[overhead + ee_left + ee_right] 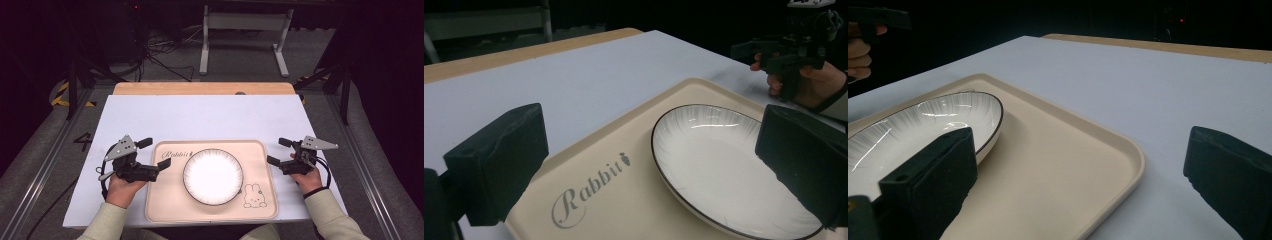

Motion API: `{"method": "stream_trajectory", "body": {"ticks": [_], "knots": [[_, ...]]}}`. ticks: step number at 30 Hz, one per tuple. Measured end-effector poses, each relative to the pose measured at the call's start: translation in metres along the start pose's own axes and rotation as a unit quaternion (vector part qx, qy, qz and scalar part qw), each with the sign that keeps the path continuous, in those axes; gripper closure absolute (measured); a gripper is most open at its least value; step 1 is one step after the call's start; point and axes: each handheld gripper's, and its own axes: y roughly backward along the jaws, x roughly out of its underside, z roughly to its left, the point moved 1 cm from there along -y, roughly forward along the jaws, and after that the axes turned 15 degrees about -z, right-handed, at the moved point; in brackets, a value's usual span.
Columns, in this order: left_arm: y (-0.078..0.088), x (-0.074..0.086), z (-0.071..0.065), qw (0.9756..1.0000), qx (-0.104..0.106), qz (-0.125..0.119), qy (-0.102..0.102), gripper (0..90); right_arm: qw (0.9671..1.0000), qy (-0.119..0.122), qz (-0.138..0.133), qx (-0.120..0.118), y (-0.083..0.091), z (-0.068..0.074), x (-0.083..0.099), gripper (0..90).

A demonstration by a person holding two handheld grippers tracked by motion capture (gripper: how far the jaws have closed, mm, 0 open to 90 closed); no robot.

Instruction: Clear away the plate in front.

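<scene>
Between the grippers: white plate [213,176] on beige tray [165,207]
Left gripper [153,154]: jaws wide, empty, beside tray's left edge
Right gripper [279,151]: jaws wide, empty, beside tray's right edge

Beige sleeves [334,212]; 2 black grippers, left gripper [154,153], right gripper [279,151], grey 3-cornered plates, black cables.

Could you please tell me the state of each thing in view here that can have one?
Plate: empty, upright, resting flat in the middle of the tray.
Tray: lying flat on the white table top, holding the plate alone.
Left tool: open, gripping nothing, at the tray's left edge.
Right tool: open, gripping nothing, just off the tray's right edge.
White table top: bare apart from the tray.
</scene>
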Motion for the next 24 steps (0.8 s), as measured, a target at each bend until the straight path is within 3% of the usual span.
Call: {"method": "stream_trajectory", "body": {"ticks": [16,24], "knots": [[0.027,0.024,0.021,0.9994,-0.032,-0.007,0.001,0.7,1.0,0.002,-0.001,-0.002,0.0,0.0,0.0,0.5],[0.031,0.035,0.023,0.9992,-0.033,-0.003,0.022,0.4,1.0,0.001,-0.004,-0.003,0.001,0.001,-0.001,0.3]]}}
